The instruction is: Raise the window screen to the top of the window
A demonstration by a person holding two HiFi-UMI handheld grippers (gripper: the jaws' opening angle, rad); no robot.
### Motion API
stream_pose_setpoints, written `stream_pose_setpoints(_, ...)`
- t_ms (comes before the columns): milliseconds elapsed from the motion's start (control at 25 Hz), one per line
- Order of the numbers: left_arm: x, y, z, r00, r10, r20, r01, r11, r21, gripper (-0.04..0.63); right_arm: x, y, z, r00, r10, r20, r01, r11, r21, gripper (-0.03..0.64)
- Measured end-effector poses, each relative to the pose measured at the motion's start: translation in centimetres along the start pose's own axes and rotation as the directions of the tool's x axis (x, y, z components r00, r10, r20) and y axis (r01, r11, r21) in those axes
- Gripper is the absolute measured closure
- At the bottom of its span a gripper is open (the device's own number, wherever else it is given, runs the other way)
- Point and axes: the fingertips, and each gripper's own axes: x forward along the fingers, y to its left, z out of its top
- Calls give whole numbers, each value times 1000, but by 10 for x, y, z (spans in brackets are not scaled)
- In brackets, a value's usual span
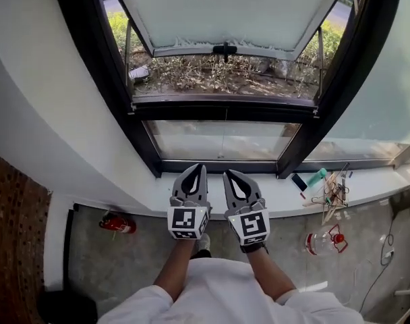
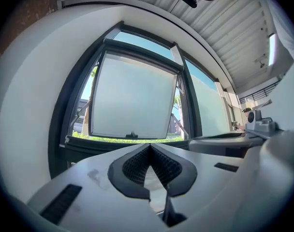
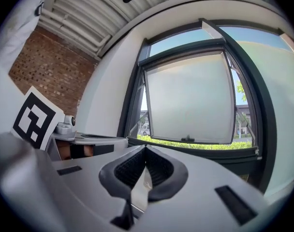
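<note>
The window screen [image 1: 225, 12] is a pale frosted panel in a dark frame, with a small black handle [image 1: 224, 48] at the middle of its lower edge. Below that edge a strip of dry plants and grass shows. My left gripper [image 1: 198, 171] and right gripper [image 1: 229, 175] sit side by side in front of the white sill, well below the handle, both shut and empty. In the left gripper view the left gripper [image 2: 149, 146] points at the screen [image 2: 135, 100]. In the right gripper view the right gripper [image 3: 145, 148] faces the screen [image 3: 190, 100] and its handle [image 3: 187, 139].
A fixed glass pane [image 1: 222, 140] lies under the opening. The sill [image 1: 279, 198] carries a phone [image 1: 299, 181], a teal object [image 1: 316, 177] and tangled tools [image 1: 333, 196] at the right. On the floor are a red extinguisher [image 1: 117, 223] and a bottle [image 1: 323, 240]. A brick wall [image 1: 13, 235] stands left.
</note>
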Motion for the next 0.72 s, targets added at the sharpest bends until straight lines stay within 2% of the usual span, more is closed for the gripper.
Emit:
stream_pose_setpoints(200, 39, 24, -12, 999, -52, -16, 52, 998, -41, 595, 43, -19, -21, 997, -57, -49, 61, 994, 86, 617)
stream_pose_setpoints(360, 65, 27, -29, 993, -104, -53, 102, 994, -40, 595, 57, -45, -39, 991, -91, -101, 98, 993, 72, 617)
stream_pose_setpoints(440, 77, 22, -33, 990, -127, -58, 126, 992, -16, 595, 64, -59, -46, 989, -91, -112, 100, 992, 73, 617)
stream_pose_setpoints(560, 100, 28, -37, 991, -109, -83, 111, 994, 20, 595, 76, -78, -50, 990, -82, -114, 94, 991, 100, 617)
stream_pose_setpoints(720, 134, 26, -36, 981, -122, -152, 144, 979, 147, 595, 89, -105, -52, 992, -74, -106, 86, 990, 115, 617)
